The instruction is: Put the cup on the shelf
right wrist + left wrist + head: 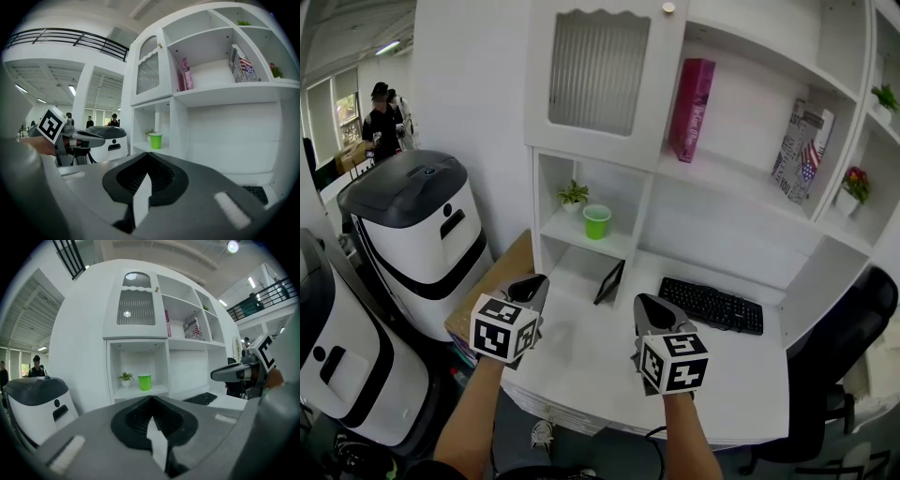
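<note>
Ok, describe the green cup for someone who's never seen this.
On the white shelf unit, look in the open cubby below the ribbed cabinet door. The bright green plastic cup stands beside a small potted plant; only the cup is plain and leafless.

Ahead of the left gripper a white shelf unit rises over a white worktop; left of that gripper stand white-and-black machines.

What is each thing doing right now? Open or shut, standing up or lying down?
Green cup: upright on the shelf, beside the small plant, nothing holding it.
Left gripper: jaws together, empty.
Right gripper: jaws together, empty.
Cabinet door: shut.
Pink book: standing upright.
Picture frame: propped at a lean on the desk.
Keyboard: lying flat on the desk.
</note>
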`<state>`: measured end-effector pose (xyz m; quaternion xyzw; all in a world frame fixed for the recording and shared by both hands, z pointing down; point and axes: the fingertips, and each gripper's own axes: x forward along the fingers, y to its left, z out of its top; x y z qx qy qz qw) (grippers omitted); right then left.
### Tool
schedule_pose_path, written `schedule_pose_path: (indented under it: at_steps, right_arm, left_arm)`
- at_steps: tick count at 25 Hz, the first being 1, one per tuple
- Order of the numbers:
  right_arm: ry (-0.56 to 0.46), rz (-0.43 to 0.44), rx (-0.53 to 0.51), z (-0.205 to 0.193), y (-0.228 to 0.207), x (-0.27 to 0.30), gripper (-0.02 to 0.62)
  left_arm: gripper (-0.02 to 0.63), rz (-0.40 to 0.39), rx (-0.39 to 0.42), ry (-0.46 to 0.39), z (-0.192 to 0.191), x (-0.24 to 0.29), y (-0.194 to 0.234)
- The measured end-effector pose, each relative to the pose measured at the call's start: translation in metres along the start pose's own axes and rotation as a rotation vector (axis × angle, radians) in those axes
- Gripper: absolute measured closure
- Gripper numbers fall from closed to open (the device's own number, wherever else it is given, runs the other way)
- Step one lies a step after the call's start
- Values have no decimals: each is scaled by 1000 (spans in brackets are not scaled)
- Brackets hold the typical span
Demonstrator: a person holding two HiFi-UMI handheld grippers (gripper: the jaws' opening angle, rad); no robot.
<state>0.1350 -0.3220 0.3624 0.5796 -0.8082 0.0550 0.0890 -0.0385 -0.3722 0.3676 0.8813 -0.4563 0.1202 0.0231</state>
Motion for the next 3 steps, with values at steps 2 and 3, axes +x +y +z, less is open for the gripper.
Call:
schedule_pose_path:
  at_steps: [2,3]
  right_arm:
    - [-2,2,0,1,0,0,572]
    - [-3,3,0,1,1,0,572]
  left_arm:
    - [606,1,-1,2,-1,0,-1]
    - [606,1,-2,3,-1,-1,-1]
